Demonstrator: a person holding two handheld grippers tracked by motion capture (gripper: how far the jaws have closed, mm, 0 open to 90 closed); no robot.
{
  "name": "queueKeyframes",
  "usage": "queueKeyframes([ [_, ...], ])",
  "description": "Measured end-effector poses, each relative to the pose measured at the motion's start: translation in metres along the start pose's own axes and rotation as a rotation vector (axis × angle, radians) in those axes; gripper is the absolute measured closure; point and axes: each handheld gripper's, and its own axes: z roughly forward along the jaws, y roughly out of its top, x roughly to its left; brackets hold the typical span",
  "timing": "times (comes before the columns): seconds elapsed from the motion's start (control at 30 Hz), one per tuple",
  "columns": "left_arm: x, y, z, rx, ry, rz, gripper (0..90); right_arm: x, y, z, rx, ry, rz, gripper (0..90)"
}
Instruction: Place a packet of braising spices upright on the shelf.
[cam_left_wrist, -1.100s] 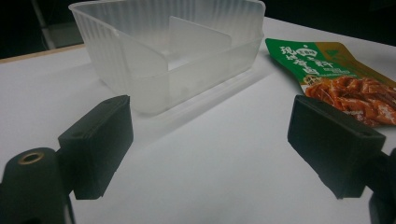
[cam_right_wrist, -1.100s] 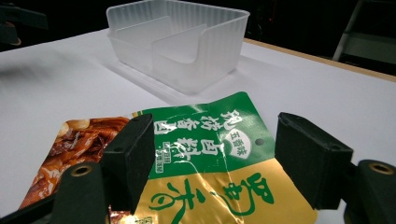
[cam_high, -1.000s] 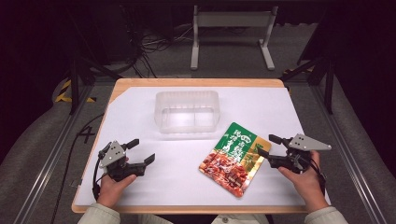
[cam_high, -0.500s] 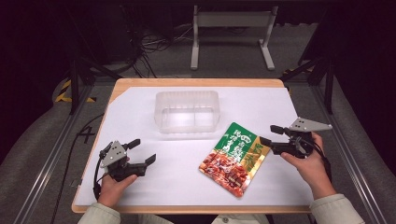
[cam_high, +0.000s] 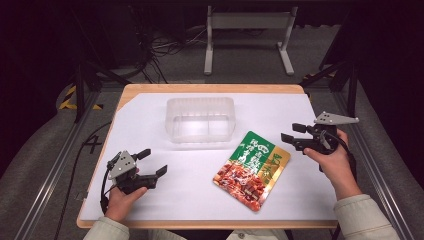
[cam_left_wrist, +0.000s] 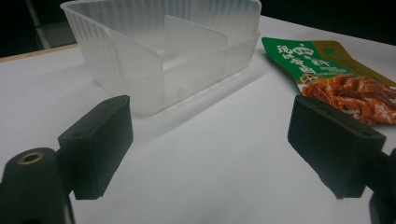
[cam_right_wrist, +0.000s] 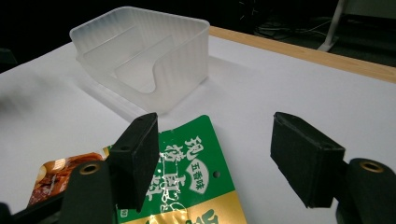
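White tabletop (cam_high: 150, 115) lies bare around the empty divided container (cam_high: 200, 119) and food pouch (cam_high: 252, 169), both grippers' jaws spread.

A wood-edged table (cam_high: 210, 89) under a white cover sits on a grey carpeted floor (cam_high: 40, 165) in a dark room, with a light grey metal stand (cam_high: 247, 22) and tangled black cables (cam_high: 167, 42) beyond it.

L claw (cam_high: 151, 162) & R claw (cam_high: 294, 132) both open, empty.
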Motion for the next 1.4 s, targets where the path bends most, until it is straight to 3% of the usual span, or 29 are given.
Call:
queueKeyframes([
  [0.5,0.000,0.000,-0.001,-0.001,0.006,0.001,14.9,-0.015,0.012,0.024,0.095,0.029,0.018,31.7],
  [1.07,0.000,-0.004,-0.013,0.005,0.039,0.003,15.0,-0.028,0.003,0.051,0.317,0.074,0.053,35.7],
  [1.4,-0.001,-0.003,-0.013,0.003,0.035,-0.001,15.2,-0.031,-0.002,0.062,0.427,0.102,0.040,37.0],
])
